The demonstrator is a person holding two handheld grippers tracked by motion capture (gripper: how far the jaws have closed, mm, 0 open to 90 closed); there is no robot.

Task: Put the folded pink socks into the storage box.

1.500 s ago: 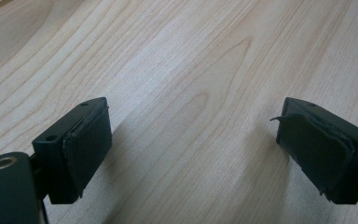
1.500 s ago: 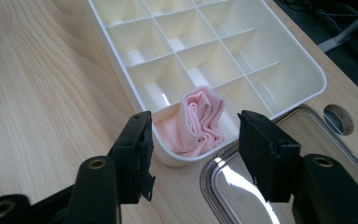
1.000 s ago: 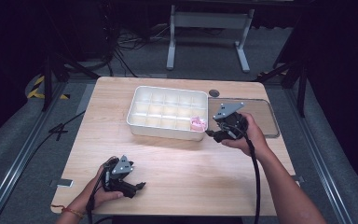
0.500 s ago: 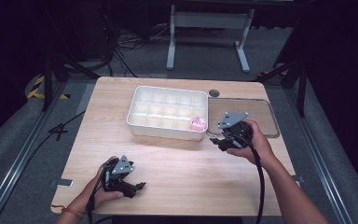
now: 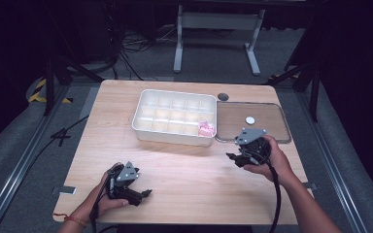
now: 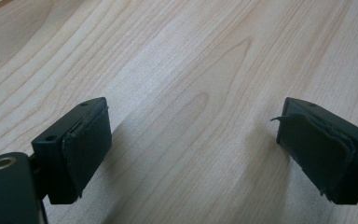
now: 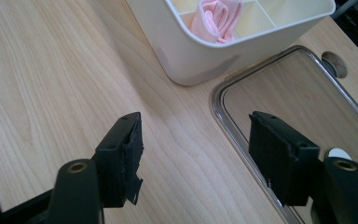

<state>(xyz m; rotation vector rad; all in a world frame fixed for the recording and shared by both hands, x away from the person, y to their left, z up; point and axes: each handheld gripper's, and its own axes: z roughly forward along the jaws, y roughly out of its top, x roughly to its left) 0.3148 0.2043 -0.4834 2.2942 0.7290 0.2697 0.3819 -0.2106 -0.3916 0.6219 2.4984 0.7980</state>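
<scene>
Pink cloth [image 5: 206,127] sat bunched in the near right corner compartment of the white divided tray [image 5: 148,127], which lay toward the far middle of the wooden table [image 5: 184,170]. From my right gripper view I saw that same cloth [image 7: 216,18] folded up against the tray's wall [image 7: 205,58], with nothing touching it.

My right gripper [image 5: 236,158] hung over the table just near of the tray's right end, beside the near edge of the clear lid [image 5: 272,124] that lay flat to the tray's right. Its jaws had just been opening, and they stood apart with nothing between them (only bare wood and the lid's rim [image 7: 228,121] showed in the gap). A small white disc [image 5: 250,119] rested on the lid, well clear of the cloth.

My left gripper [image 5: 143,194] stayed low at the near left of the table, well apart from the tray. Its jaws were spread wide and released, with plain wood grain between the two black pads [image 6: 86,149].

A dark round hole [image 5: 223,96] sat in the tabletop just beyond the lid's far left corner.
</scene>
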